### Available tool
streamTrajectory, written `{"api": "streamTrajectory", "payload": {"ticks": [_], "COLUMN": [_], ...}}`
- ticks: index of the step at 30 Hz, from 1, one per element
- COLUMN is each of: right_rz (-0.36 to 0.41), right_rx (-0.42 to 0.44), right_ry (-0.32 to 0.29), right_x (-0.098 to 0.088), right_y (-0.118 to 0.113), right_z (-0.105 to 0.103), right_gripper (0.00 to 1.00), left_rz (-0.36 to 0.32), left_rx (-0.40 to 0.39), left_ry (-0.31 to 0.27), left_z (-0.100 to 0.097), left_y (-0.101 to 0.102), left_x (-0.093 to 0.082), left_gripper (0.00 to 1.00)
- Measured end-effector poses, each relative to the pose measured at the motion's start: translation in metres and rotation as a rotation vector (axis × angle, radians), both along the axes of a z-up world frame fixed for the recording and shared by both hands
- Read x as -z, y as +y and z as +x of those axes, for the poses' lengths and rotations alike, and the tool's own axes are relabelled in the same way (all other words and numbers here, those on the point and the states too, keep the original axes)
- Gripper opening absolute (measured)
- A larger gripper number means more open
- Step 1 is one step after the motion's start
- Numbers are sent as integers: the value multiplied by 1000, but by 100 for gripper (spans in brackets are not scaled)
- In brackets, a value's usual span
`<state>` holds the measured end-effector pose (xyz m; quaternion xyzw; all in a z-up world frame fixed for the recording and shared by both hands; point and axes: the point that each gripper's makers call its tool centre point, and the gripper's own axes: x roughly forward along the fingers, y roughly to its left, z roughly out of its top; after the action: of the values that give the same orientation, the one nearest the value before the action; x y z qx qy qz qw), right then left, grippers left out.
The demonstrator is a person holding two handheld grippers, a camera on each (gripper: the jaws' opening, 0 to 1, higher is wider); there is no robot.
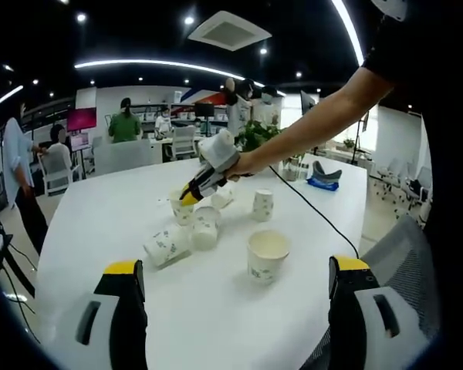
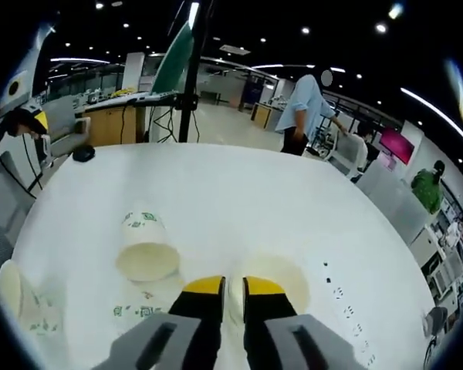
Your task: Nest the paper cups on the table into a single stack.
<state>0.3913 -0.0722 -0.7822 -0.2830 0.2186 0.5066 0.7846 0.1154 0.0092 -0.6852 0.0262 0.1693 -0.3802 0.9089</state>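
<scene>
Several paper cups sit in a loose bunch on the big white desk (image 1: 100, 223), so nothing is stacked yet as far as I can tell. Biggest thing in the left gripper view after that is the left gripper (image 1: 235, 285), jaws wide apart and holding nothing, hanging back from the nearest upright cup (image 1: 267, 255). One cup lying on its side (image 1: 166, 247) is left of it.

Further off, the right gripper (image 1: 187, 194) is down at the cluster, and in the right gripper view its jaws are pinched on the rim wall of a cup (image 2: 251, 287).

These look super light and thin, so they'll crush or skid easily. I'd pinch one wall at the rim, gently, not squeeze the whole body.
</scene>
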Motion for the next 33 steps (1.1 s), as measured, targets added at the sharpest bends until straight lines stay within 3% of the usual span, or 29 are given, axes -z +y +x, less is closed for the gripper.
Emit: {"api": "streamTrajectory", "payload": {"ticks": [7,15,33], "right_rz": [1,0,45], "right_rx": [18,14,14], "right_ry": [26,8,-68], "right_x": [9,3,-46], "right_y": [0,2,2], "right_z": [6,3,-10], "right_gripper": [1,0,0], "left_rz": [0,-10,-23], "left_rx": [5,9,17], "left_ry": [3,0,0], "left_z": [1,3,-6], "left_y": [-1,-2,-1], "left_x": [2,1,3], "left_gripper": [99,99,99]}}
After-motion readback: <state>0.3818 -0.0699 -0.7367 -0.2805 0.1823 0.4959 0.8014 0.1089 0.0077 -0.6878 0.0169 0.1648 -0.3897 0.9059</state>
